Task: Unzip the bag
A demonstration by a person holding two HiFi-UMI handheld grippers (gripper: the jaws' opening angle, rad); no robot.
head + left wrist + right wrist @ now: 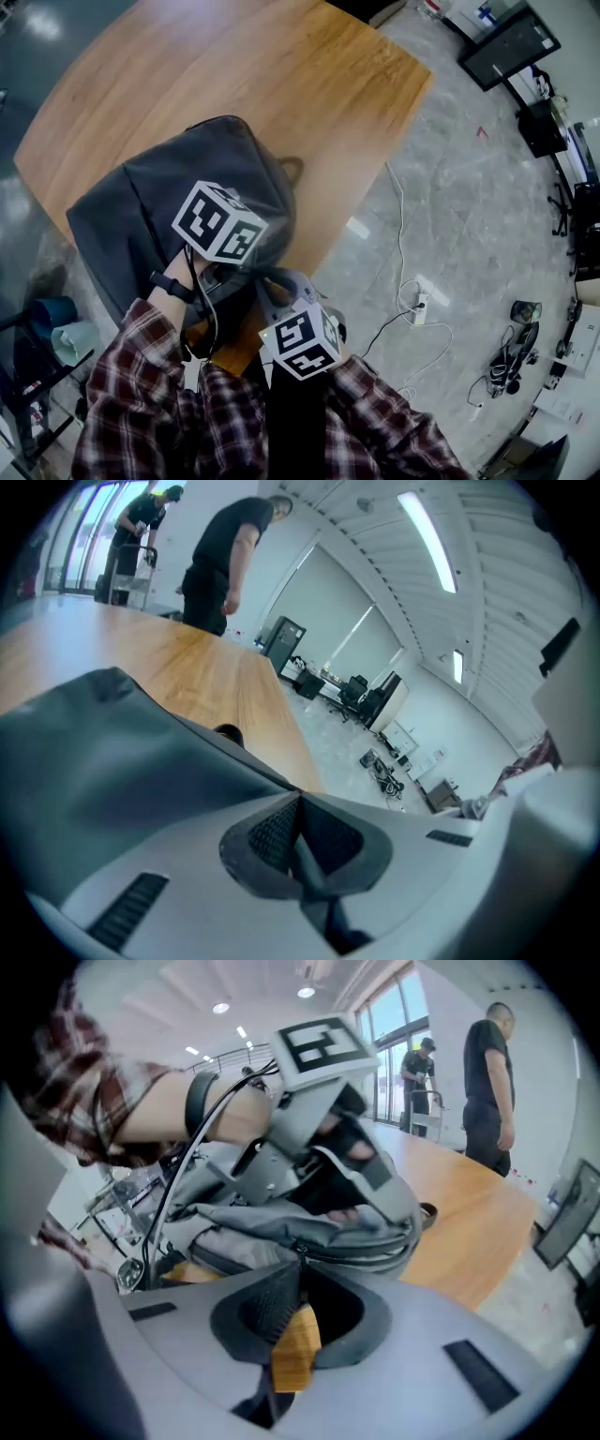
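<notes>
A dark grey backpack (131, 211) lies on the wooden table (281, 84), close to its near edge. My left gripper (225, 248) rests on the bag's near side under its marker cube. In the left gripper view, that gripper (298, 803) is shut with a thin fold of the bag's fabric (94, 761) between the pads. My right gripper (270, 281) is just right of it at the table edge. In the right gripper view its jaws (298, 1271) are shut at the zipper pull (299, 1249) on the bag's zip line (281, 1218). The left gripper (347, 1180) pinches fabric just above it.
The table edge runs right beside the bag, with grey floor beyond. White cables and a power strip (421, 305) lie on the floor. Teal bins (66, 328) stand at the left. Two people (487, 1091) stand past the table's far end. A monitor (511, 47) is at the top right.
</notes>
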